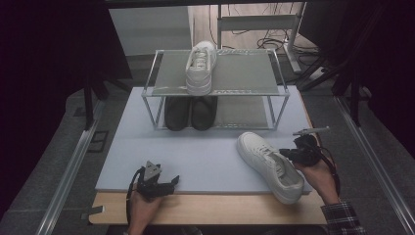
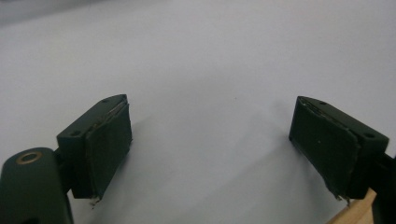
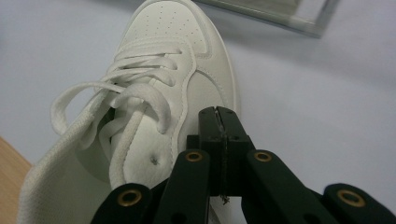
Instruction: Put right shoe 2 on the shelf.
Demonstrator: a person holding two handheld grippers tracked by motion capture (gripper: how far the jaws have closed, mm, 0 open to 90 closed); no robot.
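Dim overall; dark room edges, soft shadows under rack (image 1: pixel 215 90), near claw parts blurred.

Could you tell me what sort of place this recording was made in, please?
Probably a lab or workshop test bench rather than a home: a small shoe rack stands on a pale board laid over a table, loose cables trail across the floor behind, and metal rails flank the table.

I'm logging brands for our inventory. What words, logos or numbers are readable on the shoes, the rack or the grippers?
None can be read: the white shoe by the right gripper, the shoes on the rack and the left gripper show no legible text.
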